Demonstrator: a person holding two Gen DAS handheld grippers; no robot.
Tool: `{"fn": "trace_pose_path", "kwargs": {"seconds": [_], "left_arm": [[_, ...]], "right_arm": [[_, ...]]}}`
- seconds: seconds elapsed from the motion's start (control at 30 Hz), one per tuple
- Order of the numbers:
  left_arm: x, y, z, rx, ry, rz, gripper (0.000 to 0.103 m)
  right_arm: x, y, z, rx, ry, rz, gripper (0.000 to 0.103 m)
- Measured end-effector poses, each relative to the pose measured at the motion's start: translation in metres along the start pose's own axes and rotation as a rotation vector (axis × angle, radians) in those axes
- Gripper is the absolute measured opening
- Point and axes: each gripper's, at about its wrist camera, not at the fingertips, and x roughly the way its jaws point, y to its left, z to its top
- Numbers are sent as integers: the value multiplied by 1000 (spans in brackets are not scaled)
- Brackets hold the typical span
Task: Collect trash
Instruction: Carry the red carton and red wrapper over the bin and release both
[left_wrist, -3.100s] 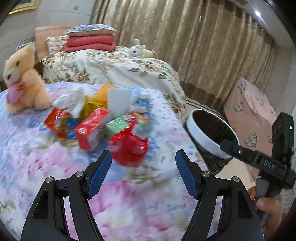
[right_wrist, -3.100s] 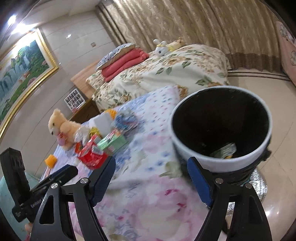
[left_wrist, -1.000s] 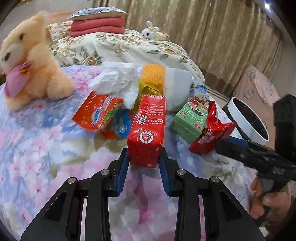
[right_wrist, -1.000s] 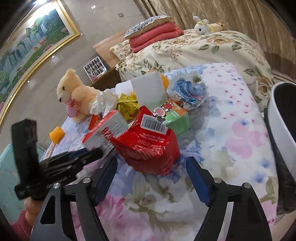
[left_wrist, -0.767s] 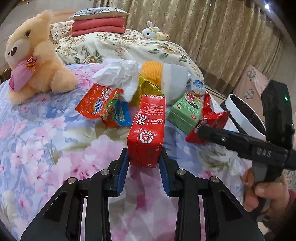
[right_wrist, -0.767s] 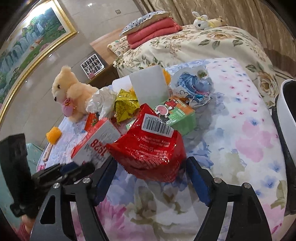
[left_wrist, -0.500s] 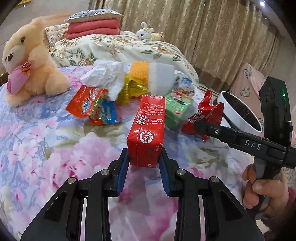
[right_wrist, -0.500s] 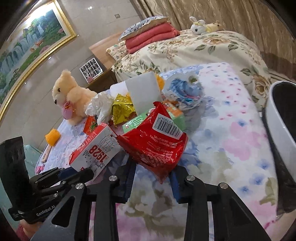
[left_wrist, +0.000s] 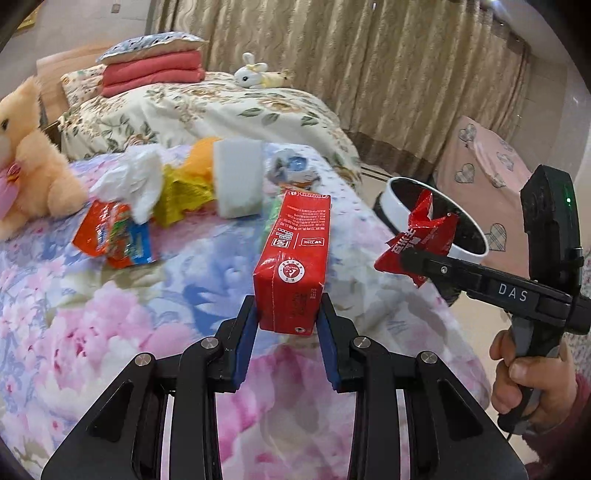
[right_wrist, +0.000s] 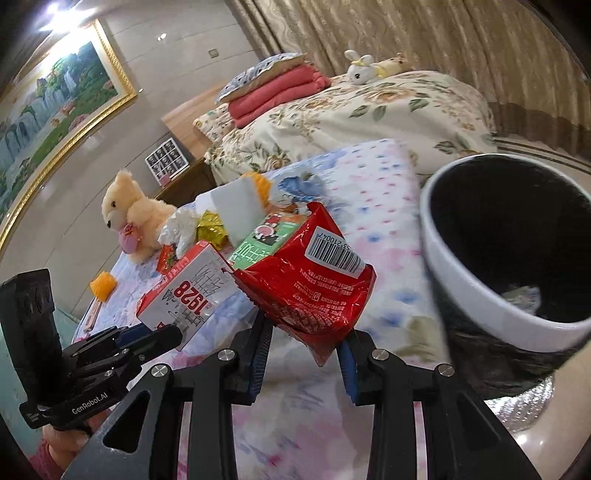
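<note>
The left gripper (left_wrist: 287, 325) was clamped on the lower end of a red carton (left_wrist: 295, 258), its blue pads (left_wrist: 243, 343) pressed flat against both sides. The carton stood lifted clear of the flowered quilt (left_wrist: 110, 295), tilted away from the camera. From the other side the same carton (right_wrist: 184, 291) showed a white face with the number 1928.

The right gripper (right_wrist: 304, 354) had its jaws closed on the bottom corner of a red crinkled wrapper (right_wrist: 314, 284), barcode side up. In the left view that wrapper (left_wrist: 421, 236) hung in front of the bin (left_wrist: 476, 251), a round bin with a white rim and dark inside, standing on the floor just beside the bed's edge. In the right view the bin (right_wrist: 480, 280) sat close to the right of the wrapper, and something pale lay at its bottom, too dim to make out.

More litter lay on the quilt behind: an orange and blue snack packet (left_wrist: 114, 240), a crumpled tissue (left_wrist: 136, 184), a yellow foil wrapper (left_wrist: 181, 199), a white block (left_wrist: 240, 177) and a green carton (right_wrist: 266, 240) partly hidden by the red wrapper. A teddy bear (left_wrist: 33, 166) sat at the far left. On the second bed lay folded red blankets (left_wrist: 151, 75) and a small toy rabbit (left_wrist: 251, 75).
</note>
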Motion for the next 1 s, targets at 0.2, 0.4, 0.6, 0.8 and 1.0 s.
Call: {"fn": "trace_pose_path", "kwargs": {"seconds": [0.2, 0.4, 0.6, 0.8, 1.0], "left_arm": [[2, -27, 3, 36, -3, -35, 30], [11, -53, 8, 69, 6, -60, 30], [20, -75, 17, 92, 3, -82, 30], [27, -94, 29, 123, -4, -98, 30], [42, -111, 38, 139, 11, -111, 30]], "right_arm": [[-23, -23, 0, 31, -32, -28, 34], [-41, -47, 3, 65, -58, -56, 34], [-56, -63, 8, 87, -85, -63, 34], [-67, -79, 14, 107, -108, -91, 34], [-69, -100, 20, 139, -108, -123, 34]]}}
